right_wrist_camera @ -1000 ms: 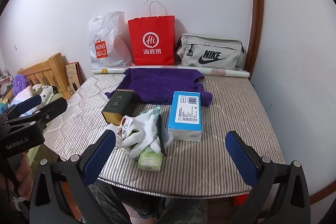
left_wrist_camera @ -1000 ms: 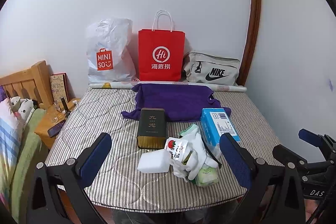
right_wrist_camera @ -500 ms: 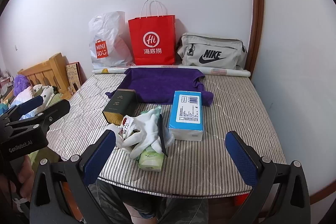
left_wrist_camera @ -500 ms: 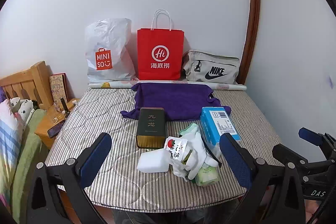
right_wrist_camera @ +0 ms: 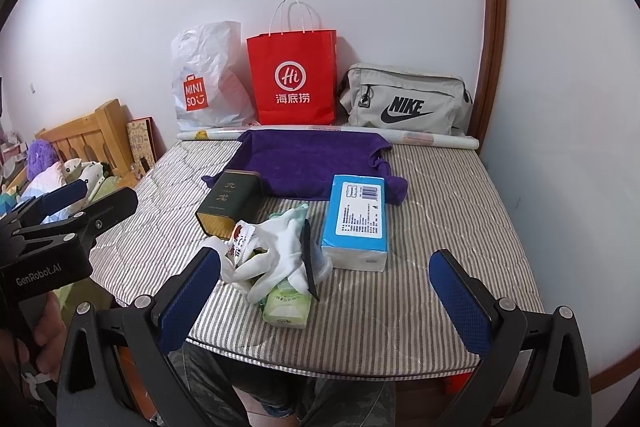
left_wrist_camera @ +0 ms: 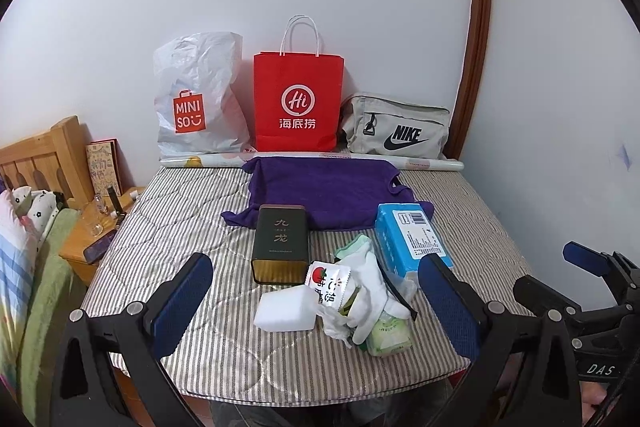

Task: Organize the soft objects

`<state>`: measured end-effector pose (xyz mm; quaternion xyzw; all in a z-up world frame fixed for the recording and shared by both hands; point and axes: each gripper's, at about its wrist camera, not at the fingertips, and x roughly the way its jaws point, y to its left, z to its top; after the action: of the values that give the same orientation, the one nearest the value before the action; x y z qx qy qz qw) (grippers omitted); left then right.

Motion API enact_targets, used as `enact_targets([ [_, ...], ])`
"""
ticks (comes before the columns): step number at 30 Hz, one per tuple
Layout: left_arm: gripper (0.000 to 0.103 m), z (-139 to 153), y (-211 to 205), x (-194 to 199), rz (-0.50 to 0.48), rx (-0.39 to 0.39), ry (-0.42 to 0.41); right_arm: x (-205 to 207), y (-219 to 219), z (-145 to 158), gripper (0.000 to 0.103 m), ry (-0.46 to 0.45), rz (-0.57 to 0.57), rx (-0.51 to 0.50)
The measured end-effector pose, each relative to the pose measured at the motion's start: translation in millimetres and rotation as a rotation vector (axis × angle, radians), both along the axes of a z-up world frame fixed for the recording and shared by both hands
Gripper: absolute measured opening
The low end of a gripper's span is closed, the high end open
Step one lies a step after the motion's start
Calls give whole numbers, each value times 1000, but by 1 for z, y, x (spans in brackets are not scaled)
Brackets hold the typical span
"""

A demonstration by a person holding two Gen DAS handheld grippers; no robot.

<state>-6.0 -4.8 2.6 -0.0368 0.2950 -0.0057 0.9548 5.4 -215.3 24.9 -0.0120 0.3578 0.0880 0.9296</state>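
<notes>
1. Left gripper [left_wrist_camera: 316,301] and right gripper [right_wrist_camera: 324,297]: both spread wide, holding nothing, hovering short of the striped mattress [left_wrist_camera: 168,227] edge.
2. Nearest to that edge: green tissue pack [right_wrist_camera: 287,303], half buried under white gloves [right_wrist_camera: 280,247]; white foam block [left_wrist_camera: 286,309] touching the heap on its left; tomato-print sachet [left_wrist_camera: 328,281] leaning on top.
3. Behind the heap: dark tea tin [left_wrist_camera: 280,243] lying flat, blue tissue pack [right_wrist_camera: 356,221] just right of the gloves.
4. Beyond the tin: purple cloth [left_wrist_camera: 324,191] spread flat, one corner under the blue pack.
5. Farthest, against the wall: Miniso plastic bag [left_wrist_camera: 192,99], red Haidilao paper bag [left_wrist_camera: 298,103], grey Nike pouch [left_wrist_camera: 396,131].
6. Risks, as judgement: pinching a glove likely drags the sachet and a black strip [right_wrist_camera: 309,255] lying across the heap; limp fabric may slip or snag; pulling the cloth could topple the blue pack.
</notes>
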Motion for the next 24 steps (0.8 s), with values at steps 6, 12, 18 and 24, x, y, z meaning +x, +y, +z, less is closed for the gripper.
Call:
enact_targets([
  [6,103,-15,16,9,4,-7,30,12,-4,-16,103,38,11,-4],
  [12,103,-46,44,25,27,-28,84,27,-7,-41,103,81,17,-13],
  [18,103,-83,62,45,27,-81,146,52,-7,-76,97,140,38,-26],
  [24,103,-116,67,63,28,-98,190,85,6,-113,78,216,95,-36],
])
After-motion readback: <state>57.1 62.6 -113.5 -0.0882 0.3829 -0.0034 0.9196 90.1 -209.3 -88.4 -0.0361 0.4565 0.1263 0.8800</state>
